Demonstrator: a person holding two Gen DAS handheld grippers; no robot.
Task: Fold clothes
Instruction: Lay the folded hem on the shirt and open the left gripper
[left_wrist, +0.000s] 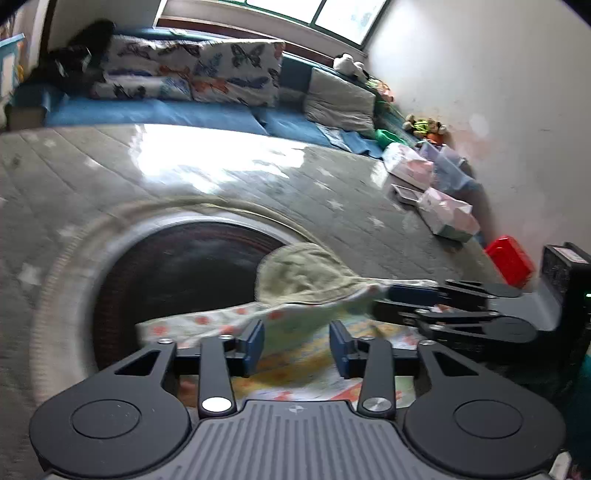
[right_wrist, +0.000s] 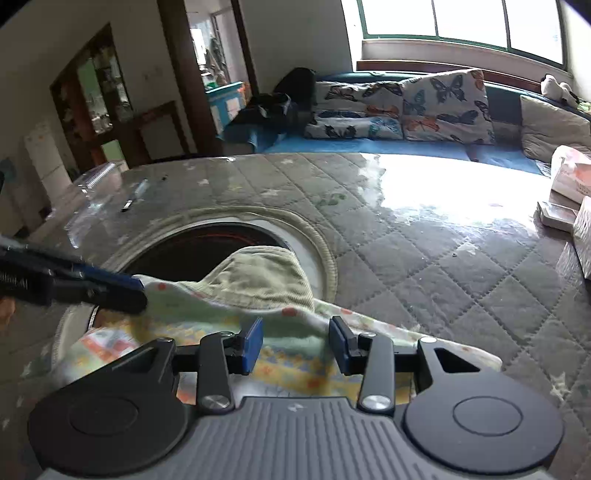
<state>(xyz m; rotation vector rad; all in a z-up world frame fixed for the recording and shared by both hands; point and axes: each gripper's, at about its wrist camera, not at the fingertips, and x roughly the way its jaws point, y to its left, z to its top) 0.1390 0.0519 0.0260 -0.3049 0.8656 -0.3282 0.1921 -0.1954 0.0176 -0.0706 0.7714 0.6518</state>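
From your left wrist, the left claw stands apart, its blue pads over the patterned garment lying on the quilted tabletop; the right claw reaches in from the right. From your right wrist, the right claw is likewise apart above the garment, nothing pinched.

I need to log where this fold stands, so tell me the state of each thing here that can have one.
Patterned garment: crumpled, unfolded, lying over the round opening.
Green lining: bunched up, exposed.
Left gripper: open, fabric between its fingers.
Right gripper: open over the fabric.
Round opening: uncovered, partly hidden by the garment.
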